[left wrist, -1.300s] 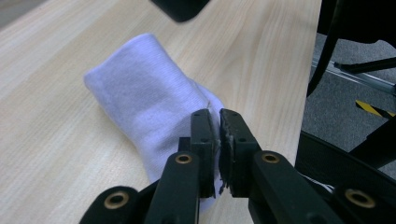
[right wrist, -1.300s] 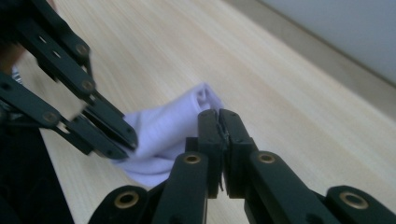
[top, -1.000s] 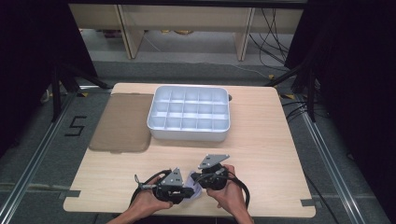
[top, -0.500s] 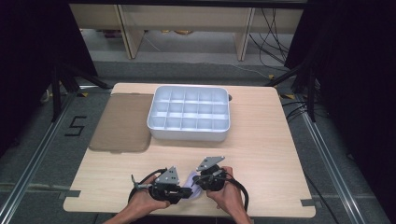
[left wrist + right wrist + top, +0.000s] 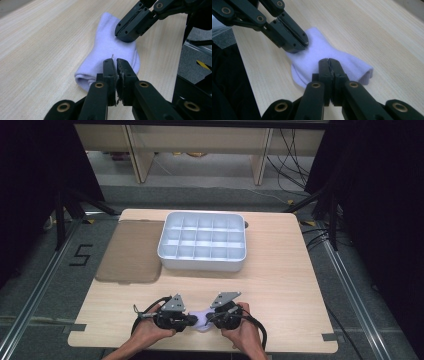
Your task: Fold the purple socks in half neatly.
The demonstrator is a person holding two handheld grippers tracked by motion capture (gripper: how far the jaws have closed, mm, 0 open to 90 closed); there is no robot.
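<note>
Lilac knit: sock point(image 5: 202, 320) flat on the counter point(image 5: 280, 285).
Change: none; both hands unmoved.
Left hand-held gripper point(image 5: 115, 61): clenched on the sock.
Right hand-held gripper point(image 5: 329, 60): clenched on the sock.
Meaning: folding or stretching likely next.

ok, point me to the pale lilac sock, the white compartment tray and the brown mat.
pale lilac sock point(image 5: 110, 47), left gripper view, middle of the fabric.
white compartment tray point(image 5: 201, 263), high view, near outer wall.
brown mat point(image 5: 132, 252), high view, centre of its surface.
</note>
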